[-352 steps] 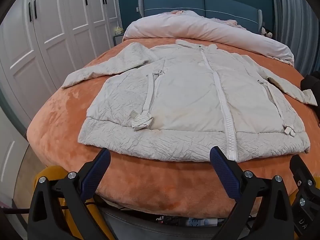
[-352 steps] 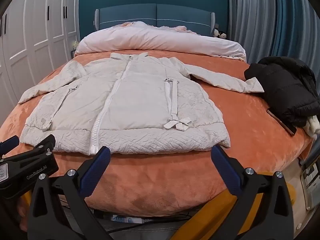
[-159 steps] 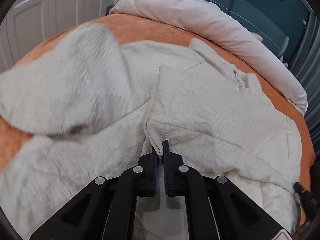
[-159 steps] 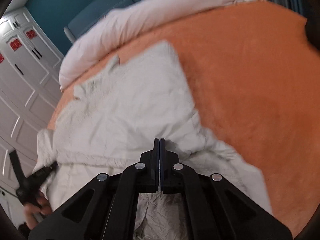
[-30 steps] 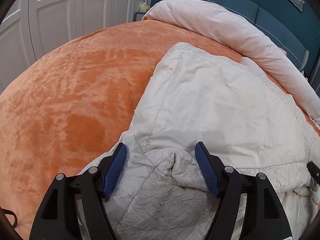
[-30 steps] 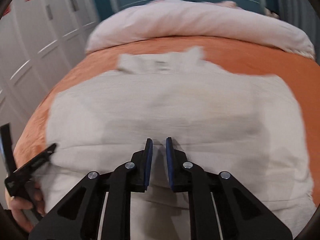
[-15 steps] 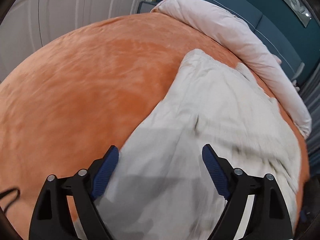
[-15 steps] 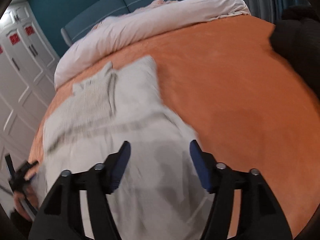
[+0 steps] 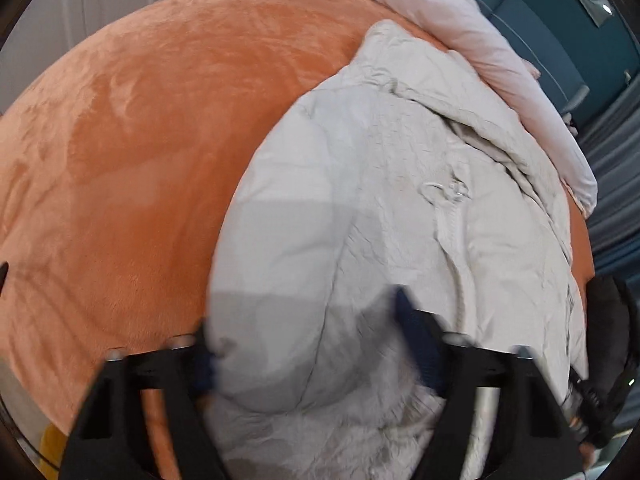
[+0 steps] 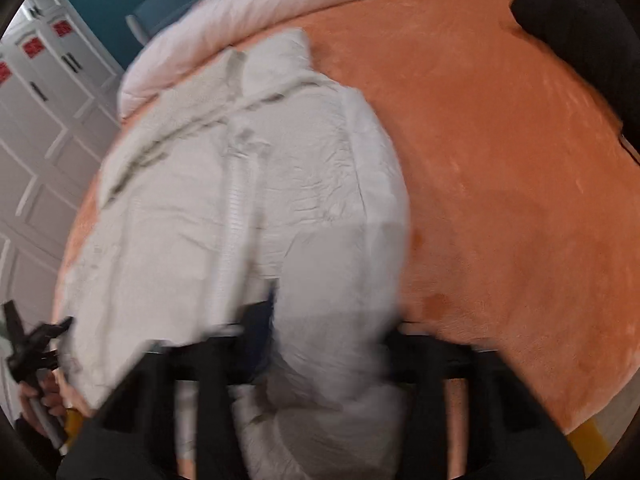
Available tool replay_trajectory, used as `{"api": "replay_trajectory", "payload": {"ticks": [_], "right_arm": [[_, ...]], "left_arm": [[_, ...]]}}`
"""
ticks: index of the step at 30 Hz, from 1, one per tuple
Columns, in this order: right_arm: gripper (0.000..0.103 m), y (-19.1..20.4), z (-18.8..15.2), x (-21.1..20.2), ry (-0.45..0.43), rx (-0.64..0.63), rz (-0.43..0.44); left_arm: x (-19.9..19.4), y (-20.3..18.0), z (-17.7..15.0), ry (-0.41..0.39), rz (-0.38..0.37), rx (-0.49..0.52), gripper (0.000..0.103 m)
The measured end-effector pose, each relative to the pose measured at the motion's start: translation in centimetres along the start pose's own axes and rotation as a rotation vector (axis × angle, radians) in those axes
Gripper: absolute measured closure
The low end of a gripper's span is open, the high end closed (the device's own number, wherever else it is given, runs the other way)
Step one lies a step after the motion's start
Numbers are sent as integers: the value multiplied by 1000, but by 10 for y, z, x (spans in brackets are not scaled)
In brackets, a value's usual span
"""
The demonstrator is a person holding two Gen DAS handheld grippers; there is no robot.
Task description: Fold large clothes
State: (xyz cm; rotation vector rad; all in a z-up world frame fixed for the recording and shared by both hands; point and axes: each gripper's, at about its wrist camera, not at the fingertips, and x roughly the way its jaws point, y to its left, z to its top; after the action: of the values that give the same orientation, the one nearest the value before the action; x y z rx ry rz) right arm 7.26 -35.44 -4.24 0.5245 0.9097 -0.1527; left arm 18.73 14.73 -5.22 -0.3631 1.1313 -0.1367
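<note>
With both sleeves already folded inward, the white jacket lay lengthwise on the orange bed; each wide-open hand-held gripper, left and right, straddled its hem ungrasped; the crosswise fold remained.

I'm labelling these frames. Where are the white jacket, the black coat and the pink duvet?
white jacket (image 9: 400,200), left wrist view, on its crinkled middle panel.
black coat (image 10: 572,12), right wrist view, on its bulk at the bed's far corner.
pink duvet (image 9: 460,28), left wrist view, mid-roll.

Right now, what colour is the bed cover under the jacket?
Orange, a plush plain bed cover beneath the off-white jacket; the left wrist view shows it best.
</note>
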Motion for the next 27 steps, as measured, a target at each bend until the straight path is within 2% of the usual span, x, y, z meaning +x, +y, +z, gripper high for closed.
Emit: {"api": "replay_trajectory", "payload": {"ticks": [1, 3, 7, 8, 13, 14, 16, 18, 19, 21, 22, 23, 25, 27], "right_arm": [[84, 6, 1, -5, -8, -8, 7], [89, 19, 4, -23, -33, -58, 6], [89, 26, -9, -53, -9, -131, -7], [89, 24, -21, -62, 13, -165, -27], [87, -3, -83, -88, 129, -172, -70], [85, -10, -101, -91, 161, -166, -87], [77, -13, -116, -94, 177, -173, -112], [64, -12, -115, -105, 138, -189, -154], [63, -11, -109, -112, 108, -201, -178], [63, -8, -90, -133, -2, -226, -225], [62, -5, -79, -142, -63, -237, -250], [60, 3, -64, -150, -135, -256, -263], [59, 15, -36, -147, -204, -288, -234], [59, 46, -5, -129, -247, -329, -165]], "left_arm": [[-5, -2, 0, -3, -4, 14, 74], [-22, -7, -2, -19, -19, 51, 87], [-67, -12, -24, -34, -18, 151, 90], [-75, -12, -33, -26, -15, 169, 90], [-102, 7, -105, 72, 32, 235, 90], [-105, 12, -124, 90, 50, 244, 88], [-109, 18, -140, 95, 76, 233, 77], [-126, 25, -144, 52, 86, 174, 65], [-138, 25, -140, 15, 93, 153, 61], [-173, 21, -121, -132, 88, 139, 46], [-192, 16, -105, -236, 73, 146, 40], [-202, 9, -94, -295, 66, 155, 34], [-207, -9, -66, -364, 47, 190, 34], [-192, -30, -29, -394, 45, 205, 34]]}}
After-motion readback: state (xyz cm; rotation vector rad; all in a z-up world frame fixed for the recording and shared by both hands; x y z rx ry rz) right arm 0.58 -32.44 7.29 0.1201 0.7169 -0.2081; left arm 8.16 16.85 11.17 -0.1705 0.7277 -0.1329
